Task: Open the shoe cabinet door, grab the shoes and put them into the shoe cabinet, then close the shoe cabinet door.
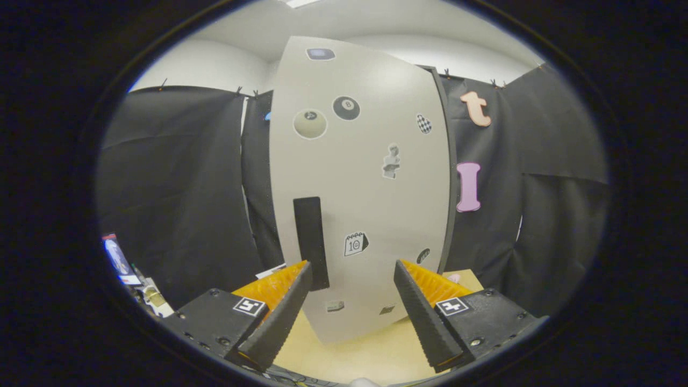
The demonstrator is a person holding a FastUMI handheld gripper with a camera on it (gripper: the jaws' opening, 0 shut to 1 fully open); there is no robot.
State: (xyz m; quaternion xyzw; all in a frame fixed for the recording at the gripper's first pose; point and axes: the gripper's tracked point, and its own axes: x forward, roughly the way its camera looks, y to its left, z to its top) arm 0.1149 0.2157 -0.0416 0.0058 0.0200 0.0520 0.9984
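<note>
While the tongs [352,266] point straight ahead from the bottom of the frame, their two fingers stand wide apart with nothing between them, the left fingertip [301,274] in front of the lower end of the handle and the right fingertip [403,274] in front of the door's lower right part. Whether either tip touches the door cannot be told.

One shoe cabinet door [360,177] fills the middle of the frame, a tall pale panel that looks closed, running from the top centre down to the desk. One dark vertical handle [310,242] sits on its lower left part, just beyond the left finger.

Stickers dot the door. Nine can be counted: a bluish one at the very top, a pale ball [310,124] and a black eight ball [346,108] side by side in the upper part, a chequered egg shape near the right edge, a small grey figure [391,161] at mid height, a calendar sticker [355,244] between the two fingers, a dark oval near the lower right edge, and two small ones at the bottom that are too small to make out.

A light wooden desk [371,349] lies under the fingers at bottom centre. At the lower left of the frame, beyond the left finger, a few small items [129,274] sit in a blurred cluster.
</note>
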